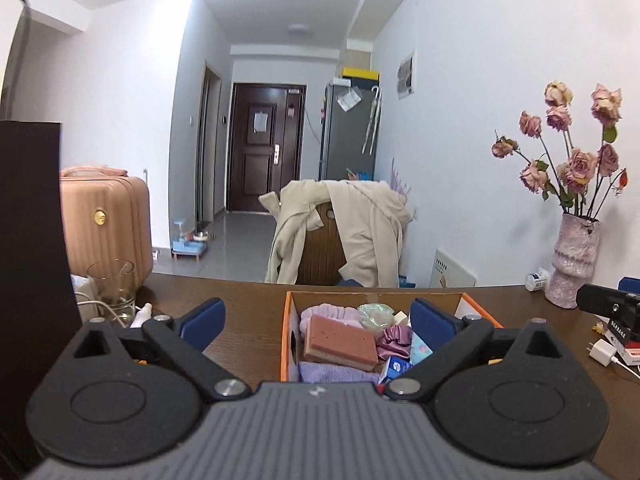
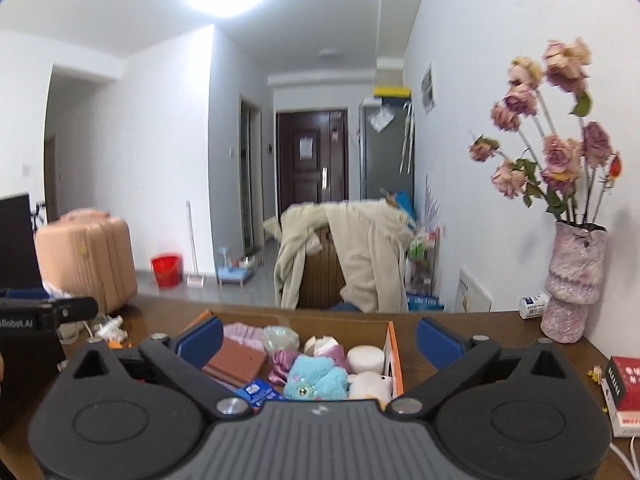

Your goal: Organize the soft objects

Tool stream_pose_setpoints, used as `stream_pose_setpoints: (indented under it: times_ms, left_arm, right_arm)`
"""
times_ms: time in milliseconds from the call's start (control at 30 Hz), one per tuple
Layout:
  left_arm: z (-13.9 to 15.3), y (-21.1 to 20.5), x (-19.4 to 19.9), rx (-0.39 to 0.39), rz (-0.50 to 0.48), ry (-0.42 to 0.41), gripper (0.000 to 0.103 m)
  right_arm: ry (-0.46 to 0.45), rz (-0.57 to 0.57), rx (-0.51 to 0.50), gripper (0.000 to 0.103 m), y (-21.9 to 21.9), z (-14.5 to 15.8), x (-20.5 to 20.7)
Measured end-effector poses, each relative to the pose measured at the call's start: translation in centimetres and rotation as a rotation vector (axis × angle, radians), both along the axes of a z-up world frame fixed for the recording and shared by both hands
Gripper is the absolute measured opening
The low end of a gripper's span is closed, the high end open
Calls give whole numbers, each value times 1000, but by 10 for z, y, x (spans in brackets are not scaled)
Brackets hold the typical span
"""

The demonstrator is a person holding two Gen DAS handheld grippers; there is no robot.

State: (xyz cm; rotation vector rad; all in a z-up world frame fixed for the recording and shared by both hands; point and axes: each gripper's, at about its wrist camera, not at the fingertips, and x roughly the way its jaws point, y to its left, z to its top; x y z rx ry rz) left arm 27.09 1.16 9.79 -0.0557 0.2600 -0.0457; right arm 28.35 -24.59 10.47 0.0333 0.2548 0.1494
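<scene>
An orange-rimmed cardboard box (image 1: 287, 332) stands on the brown table and holds several soft things: a pink sponge block (image 1: 340, 344), a lilac headband (image 1: 332, 314), a purple scrunchie (image 1: 394, 340) and a lavender cloth (image 1: 336, 372). In the right wrist view the box (image 2: 394, 356) also shows a blue plush toy (image 2: 318, 378), a white round puff (image 2: 365, 359) and a cream plush (image 2: 370, 386). My left gripper (image 1: 316, 320) is open and empty above the box's near side. My right gripper (image 2: 320, 338) is open and empty above the box.
A pink vase of dried roses (image 1: 574, 260) stands at the table's right by the wall. A glass (image 1: 110, 284) and cables lie at the left beside a dark panel (image 1: 28, 260). A white charger (image 1: 604, 352) and a red-white box (image 2: 626, 392) lie right. A coat-draped chair (image 1: 340, 232) stands behind the table.
</scene>
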Motion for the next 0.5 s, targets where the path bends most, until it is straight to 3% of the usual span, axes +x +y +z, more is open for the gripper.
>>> stream_pose_setpoints:
  times_ms: [300,500]
  left_arm:
    - [-13,1,-79,6,-1,-61,103]
    - [-36,-3,-129,43,13,-79,103]
  right_arm:
    - [-28,-36,-10,103,2,-22,-81]
    - [-25,-32,-10,103,6,-41,-135]
